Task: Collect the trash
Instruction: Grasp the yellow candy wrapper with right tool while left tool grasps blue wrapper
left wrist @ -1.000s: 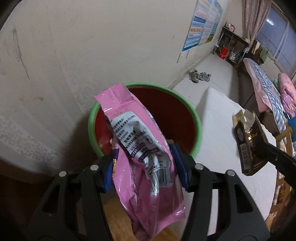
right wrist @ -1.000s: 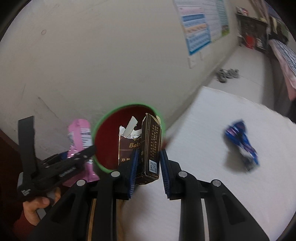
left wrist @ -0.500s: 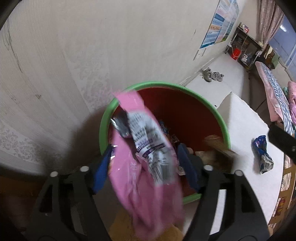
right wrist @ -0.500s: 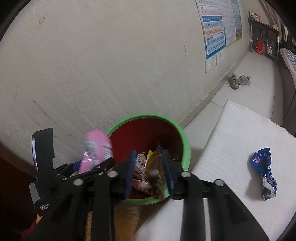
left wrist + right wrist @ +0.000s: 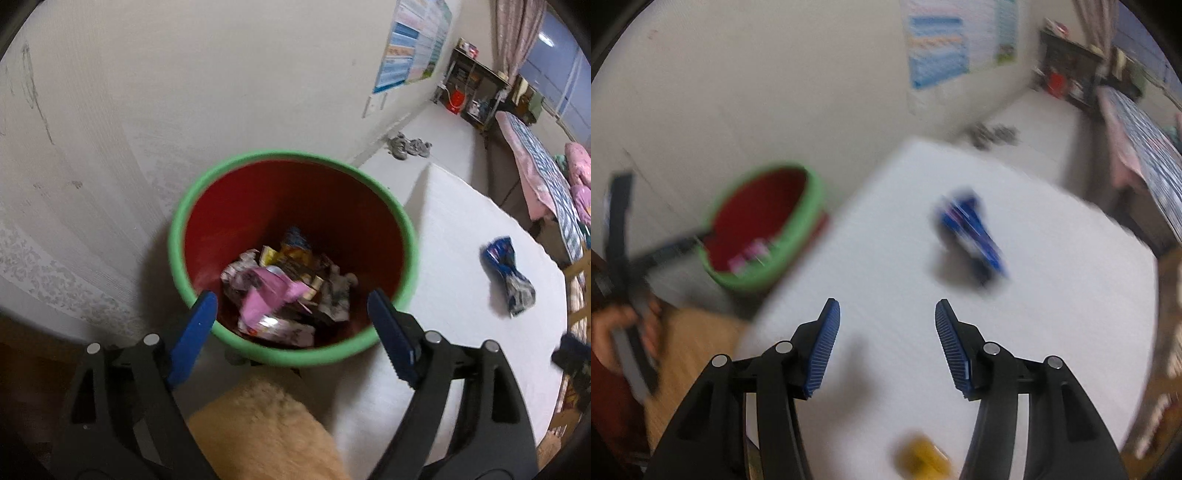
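Note:
A red trash bin with a green rim (image 5: 192, 221) stands against the wall and holds several wrappers, with the pink bag (image 5: 266, 295) on top. My left gripper (image 5: 290, 325) is open and empty just above the bin's near rim. My right gripper (image 5: 886, 332) is open and empty over the white table (image 5: 894, 266). A blue wrapper (image 5: 971, 236) lies on the table ahead of it, and also shows in the left wrist view (image 5: 508, 275). The bin (image 5: 812, 214) is at the left in the blurred right wrist view.
A small yellow item (image 5: 921, 458) lies on the table near the right gripper's base. A tan fuzzy thing (image 5: 266, 428) sits below the left gripper. A bed (image 5: 535, 158), shelf (image 5: 472, 92) and shoes (image 5: 408, 146) are in the far room.
The left gripper opened and the pink bag dropped into the bin. The right gripper let its brown box fall into the bin, opened, and swung right over the table.

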`<state>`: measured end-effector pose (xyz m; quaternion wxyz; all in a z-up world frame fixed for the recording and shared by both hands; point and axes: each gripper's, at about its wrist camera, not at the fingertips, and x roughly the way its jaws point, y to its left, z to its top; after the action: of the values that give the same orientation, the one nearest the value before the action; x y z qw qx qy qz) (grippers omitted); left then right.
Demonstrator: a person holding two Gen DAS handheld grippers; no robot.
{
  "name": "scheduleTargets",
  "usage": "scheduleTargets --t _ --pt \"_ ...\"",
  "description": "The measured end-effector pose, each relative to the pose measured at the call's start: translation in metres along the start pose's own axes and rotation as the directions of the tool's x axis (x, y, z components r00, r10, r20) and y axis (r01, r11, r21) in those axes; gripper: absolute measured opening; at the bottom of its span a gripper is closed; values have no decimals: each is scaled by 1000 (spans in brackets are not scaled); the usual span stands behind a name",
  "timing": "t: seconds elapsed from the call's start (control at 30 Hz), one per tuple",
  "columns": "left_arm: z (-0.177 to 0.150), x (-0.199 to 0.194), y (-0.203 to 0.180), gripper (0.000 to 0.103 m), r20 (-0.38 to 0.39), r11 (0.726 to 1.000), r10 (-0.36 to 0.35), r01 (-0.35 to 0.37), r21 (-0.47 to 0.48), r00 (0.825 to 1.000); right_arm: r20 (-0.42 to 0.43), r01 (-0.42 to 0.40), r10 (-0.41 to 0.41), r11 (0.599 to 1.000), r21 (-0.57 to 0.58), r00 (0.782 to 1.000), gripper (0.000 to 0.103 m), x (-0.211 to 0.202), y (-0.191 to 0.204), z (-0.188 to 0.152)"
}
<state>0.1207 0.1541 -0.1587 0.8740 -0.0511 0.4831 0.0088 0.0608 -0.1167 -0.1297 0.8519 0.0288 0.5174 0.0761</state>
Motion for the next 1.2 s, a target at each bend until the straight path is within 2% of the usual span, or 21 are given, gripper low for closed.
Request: scheduleTargets --t 0.1,0.27,0.37,0.47,0.53,0.73,1.0,1.1,1.2 --pt "-9 1 -21 81 -13 1000 -16 16 10 1000 -68 19 -14 998 68 998 53 -1 -30 -45" --pt "-23 4 -66 81 -41 997 -33 36 69 999 -146 -18 46 983 185 988 52 8 -47 -106" --pt "-30 4 -100 81 -38 991 -46 50 125 998 -151 -73 110 970 231 982 53 17 -49 -128" --pt "-31 5 -132 81 -43 985 -63 69 157 997 -117 -135 173 952 275 978 52 17 -47 -141" --pt "-28 9 -154 81 -47 981 -76 83 173 996 -104 -155 189 949 275 976 47 15 -46 -142" --pt "-10 31 -214 81 -71 976 -110 121 183 991 -89 -204 234 943 264 968 48 9 -45 -147" --pt "15 74 -281 81 -112 964 -81 107 242 990 -41 -216 235 940 263 971 48 -5 -54 -146" --pt "15 97 -293 81 -155 961 -31 72 267 988 -25 -225 241 937 268 970 48 -7 -60 -145" --pt "12 112 -293 61 -203 964 -18 71 257 979 -16 -238 252 931 277 968 48 -6 -64 -143"
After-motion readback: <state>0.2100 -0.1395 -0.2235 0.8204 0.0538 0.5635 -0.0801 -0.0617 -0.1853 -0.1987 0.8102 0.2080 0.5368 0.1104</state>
